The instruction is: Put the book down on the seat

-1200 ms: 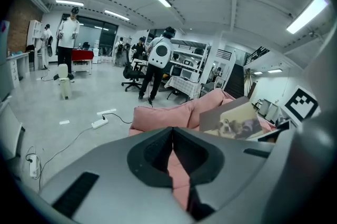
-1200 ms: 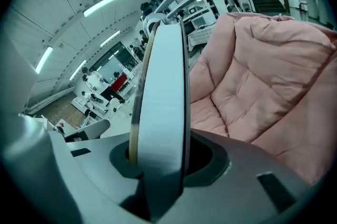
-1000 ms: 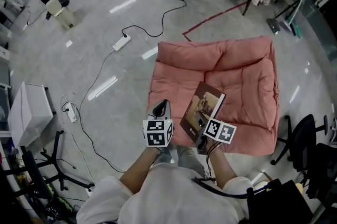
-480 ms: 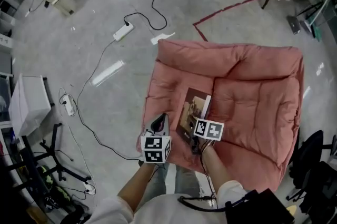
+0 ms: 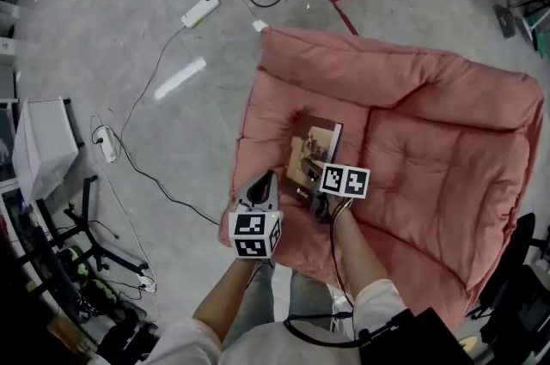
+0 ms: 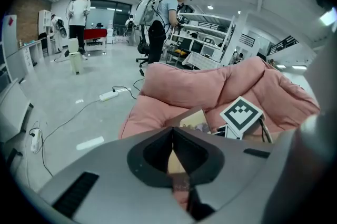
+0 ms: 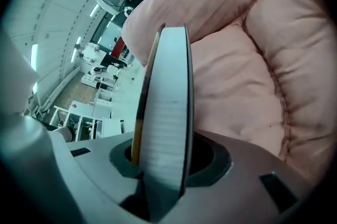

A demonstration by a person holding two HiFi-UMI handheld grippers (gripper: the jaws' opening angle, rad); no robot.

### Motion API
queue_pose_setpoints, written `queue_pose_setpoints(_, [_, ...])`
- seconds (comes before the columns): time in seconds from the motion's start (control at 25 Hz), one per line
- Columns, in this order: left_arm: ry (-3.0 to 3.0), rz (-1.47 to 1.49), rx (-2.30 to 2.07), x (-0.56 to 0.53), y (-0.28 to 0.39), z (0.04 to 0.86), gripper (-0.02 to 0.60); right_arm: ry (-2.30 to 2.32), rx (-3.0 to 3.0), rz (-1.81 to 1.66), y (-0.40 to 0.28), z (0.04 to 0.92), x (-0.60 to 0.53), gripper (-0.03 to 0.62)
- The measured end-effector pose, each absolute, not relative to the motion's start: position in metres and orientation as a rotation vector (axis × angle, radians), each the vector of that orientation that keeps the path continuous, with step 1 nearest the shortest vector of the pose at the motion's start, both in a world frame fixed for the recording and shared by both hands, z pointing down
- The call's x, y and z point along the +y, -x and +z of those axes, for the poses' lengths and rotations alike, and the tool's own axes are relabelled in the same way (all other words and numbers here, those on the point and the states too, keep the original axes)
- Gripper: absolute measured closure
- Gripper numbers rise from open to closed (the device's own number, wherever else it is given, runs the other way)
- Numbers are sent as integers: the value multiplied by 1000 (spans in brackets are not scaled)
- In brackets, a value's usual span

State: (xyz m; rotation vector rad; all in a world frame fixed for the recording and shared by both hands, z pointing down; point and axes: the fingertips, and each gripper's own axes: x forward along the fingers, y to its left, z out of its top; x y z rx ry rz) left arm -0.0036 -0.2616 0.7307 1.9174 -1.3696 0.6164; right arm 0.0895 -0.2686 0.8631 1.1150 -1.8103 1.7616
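As R gripper (image 5: 316, 202) is clamped on its near end, book (image 5: 311, 155) juts fwd over pink seat (image 5: 412, 140), front-left part; long axis toward backrest (image 5: 344, 67); contact w/ seat unclear; L gripper (image 5: 260, 187) closed, empty, just beside.

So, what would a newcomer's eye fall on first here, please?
The big pink cushion on the grey floor, filling the head view's right half. Over its left part the right gripper grips a book by its near edge; the left gripper, shut and empty, hangs just left of it.
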Motion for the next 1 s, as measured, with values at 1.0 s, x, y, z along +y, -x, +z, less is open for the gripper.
queue_pose_setpoints(1.0, [-2023,575,-1303,-235,0,683,572,-1396,-1626,1405,-157,810,-232,322])
